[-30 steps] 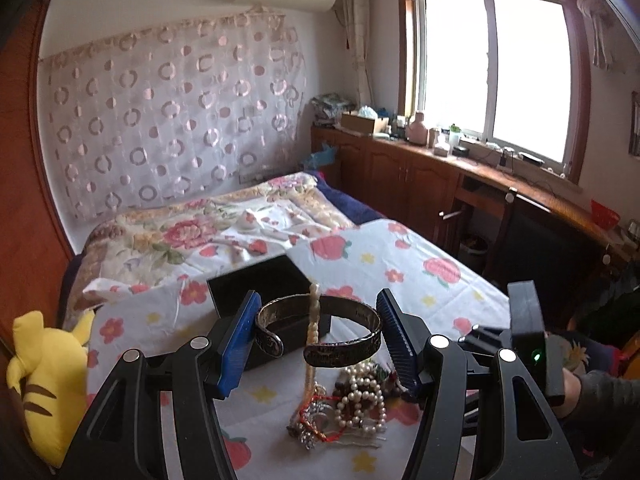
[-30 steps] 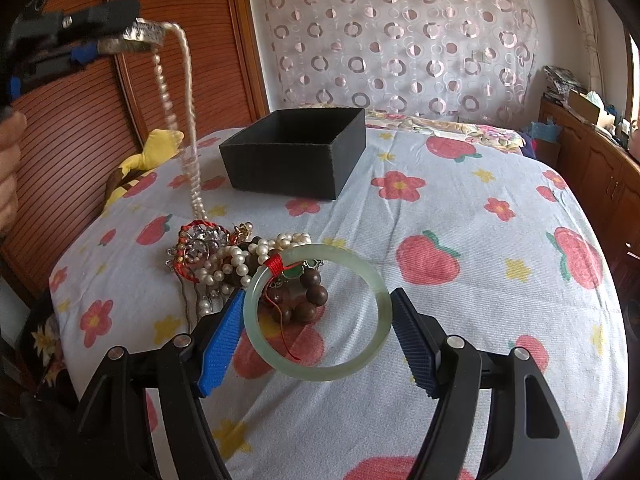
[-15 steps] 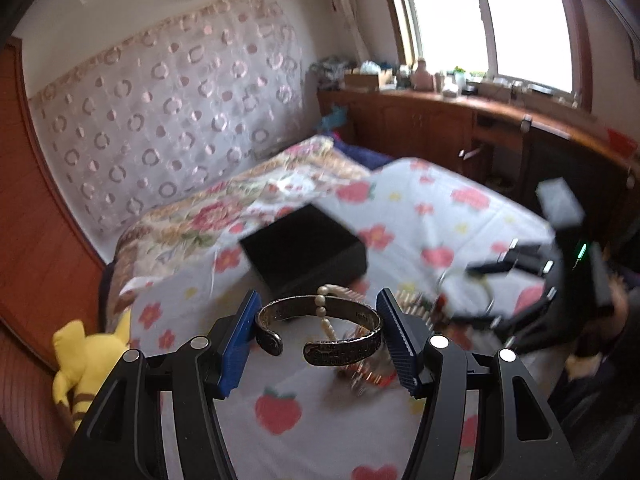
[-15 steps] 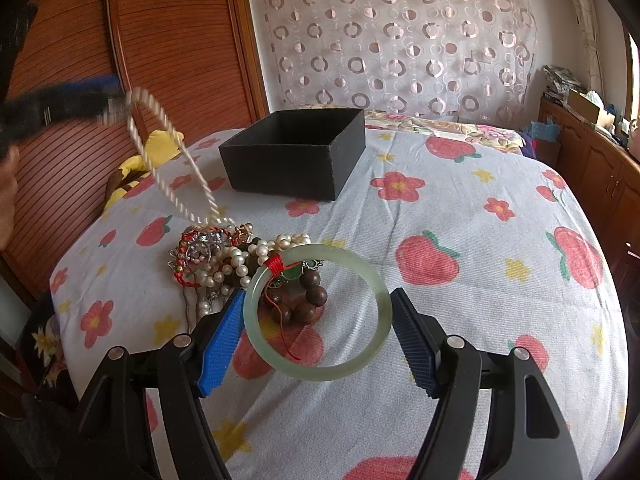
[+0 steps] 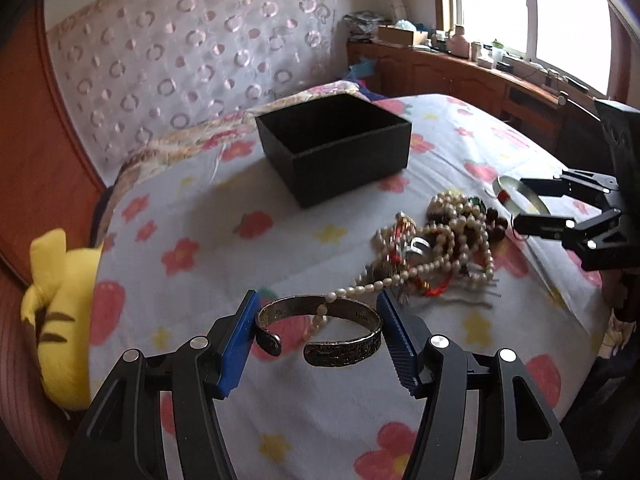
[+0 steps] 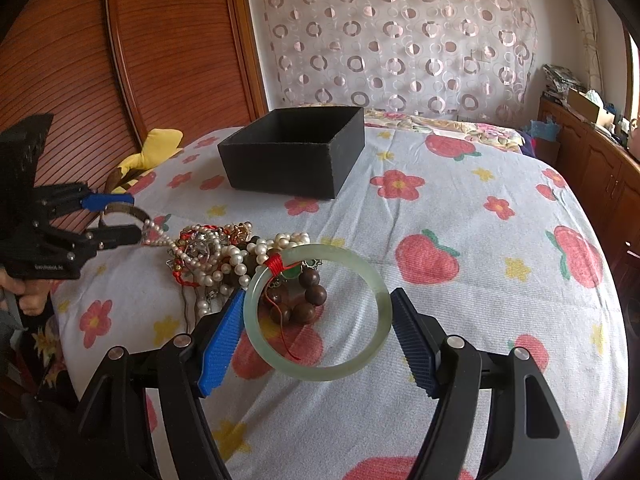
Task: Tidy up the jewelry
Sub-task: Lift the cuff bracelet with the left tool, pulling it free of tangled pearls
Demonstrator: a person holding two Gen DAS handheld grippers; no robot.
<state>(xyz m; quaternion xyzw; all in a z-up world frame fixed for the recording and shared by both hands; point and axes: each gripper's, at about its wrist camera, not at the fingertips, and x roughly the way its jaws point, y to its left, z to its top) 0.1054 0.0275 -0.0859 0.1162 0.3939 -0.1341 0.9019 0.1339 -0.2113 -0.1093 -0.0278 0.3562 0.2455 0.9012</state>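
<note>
Two bracelets were in your grippers. Your left gripper (image 5: 319, 330) pinched a silver cuff (image 5: 320, 330) across its width between the blue pads (image 5: 236, 344), with a pearl strand (image 5: 352, 292) hooked through the cuff and trailing right to the jewelry pile (image 5: 440, 248). Your right gripper (image 6: 318, 320) clamped a pale green bangle (image 6: 318, 312) the same way, a red cord (image 6: 276, 264) knotted on its far left rim.

That bangle hung just over the near edge of the pile, where brown wooden beads (image 6: 308, 292) showed through its ring and pearls, red thread and a silver piece lay tangled to the left. A black open box (image 5: 334, 146) stood beyond the pile, apart from it, with nothing between them but cloth.

From the left wrist view you could look into the box, though its inside read only as dark; the right wrist view showed just its outer walls (image 6: 294, 160) and rim. That right view also caught your left gripper from the side, low at the pile's left edge.

Everything sat on a white bedspread (image 6: 460, 208) printed with strawberries and flowers. A yellow plush toy (image 5: 60, 304) lay off its left side by the wooden wardrobe (image 6: 140, 60), a ring-patterned curtain (image 6: 400, 40) hung behind, and a wooden counter (image 5: 460, 76) ran under the window at right.
</note>
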